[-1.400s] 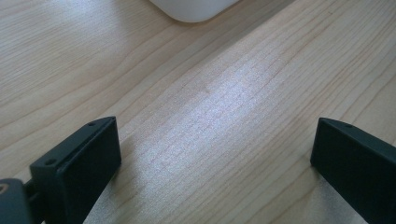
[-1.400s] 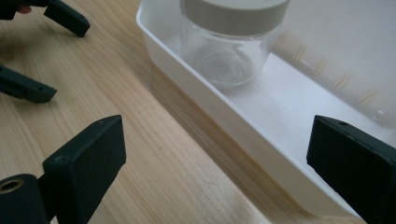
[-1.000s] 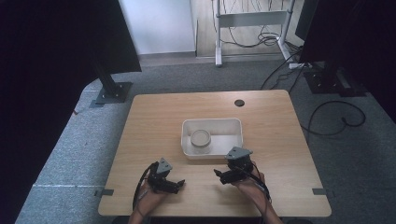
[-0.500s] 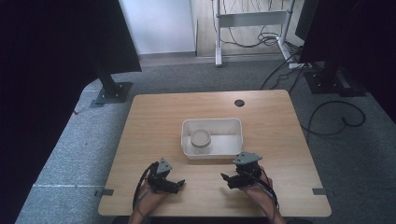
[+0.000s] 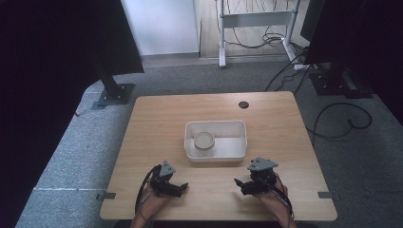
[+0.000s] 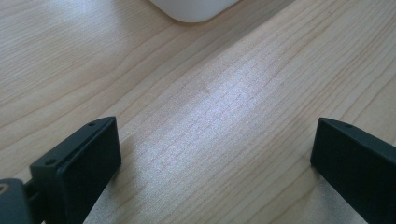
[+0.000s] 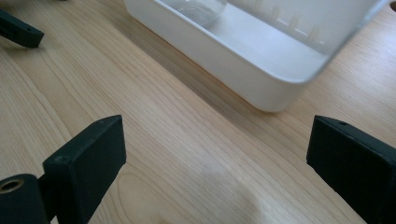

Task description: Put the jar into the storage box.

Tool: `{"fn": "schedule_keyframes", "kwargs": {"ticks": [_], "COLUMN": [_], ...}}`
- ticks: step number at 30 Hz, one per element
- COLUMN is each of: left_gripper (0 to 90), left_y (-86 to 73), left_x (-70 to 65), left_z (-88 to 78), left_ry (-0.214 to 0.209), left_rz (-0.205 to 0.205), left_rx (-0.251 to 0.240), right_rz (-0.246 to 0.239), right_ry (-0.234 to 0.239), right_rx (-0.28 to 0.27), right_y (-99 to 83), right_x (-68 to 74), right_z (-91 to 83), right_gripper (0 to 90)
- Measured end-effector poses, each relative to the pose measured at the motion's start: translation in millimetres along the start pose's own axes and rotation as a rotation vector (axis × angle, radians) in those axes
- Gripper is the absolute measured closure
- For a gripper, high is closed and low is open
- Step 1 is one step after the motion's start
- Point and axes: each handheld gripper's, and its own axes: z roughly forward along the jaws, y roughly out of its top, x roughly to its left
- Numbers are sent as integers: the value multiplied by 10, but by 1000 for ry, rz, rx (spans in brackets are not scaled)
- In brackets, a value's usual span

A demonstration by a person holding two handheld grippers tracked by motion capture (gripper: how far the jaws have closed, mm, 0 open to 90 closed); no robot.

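Observation:
A white rectangular tray point(image 5: 238, 130) sits mid-table with a round clear jar point(image 5: 204, 142) in its left half. My left gripper point(image 5: 183, 187) rests low near the front edge, left of centre, jaws wide apart over bare wood point(image 6: 215, 149). My right gripper point(image 5: 237, 183) lies near the front edge right of centre, also open, nothing between its jaws point(image 7: 215, 172). In the right gripper view the tray's near wall point(image 7: 224, 70) and the jar's base point(image 7: 201, 11) lie just ahead. A corner of the tray point(image 6: 191, 9) appears at the top of the left gripper view.
The wooden table point(image 5: 157, 123) has a dark round grommet point(image 5: 243, 104) near its back edge. Black stands and cables lie on the grey carpet around it. The left gripper's jaw tip point(image 7: 18, 30) shows at the right gripper view's upper left.
My right gripper has drawn back from beside the tray toward the front edge and to the right. The left gripper has stayed put.

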Motion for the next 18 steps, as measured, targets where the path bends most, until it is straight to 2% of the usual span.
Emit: {"fn": "schedule_keyframes", "kwargs": {"ticks": [18], "left_gripper": [15], "left_y": [0], "left_x": [0], "left_z": [0], "left_ry": [0], "left_rz": [0], "left_rx": [0], "right_rz": [52], "right_ry": [-59], "right_rx": [13], "right_y": [-234], "right_x": [-172], "right_z": [-226], "right_gripper": [46]}}
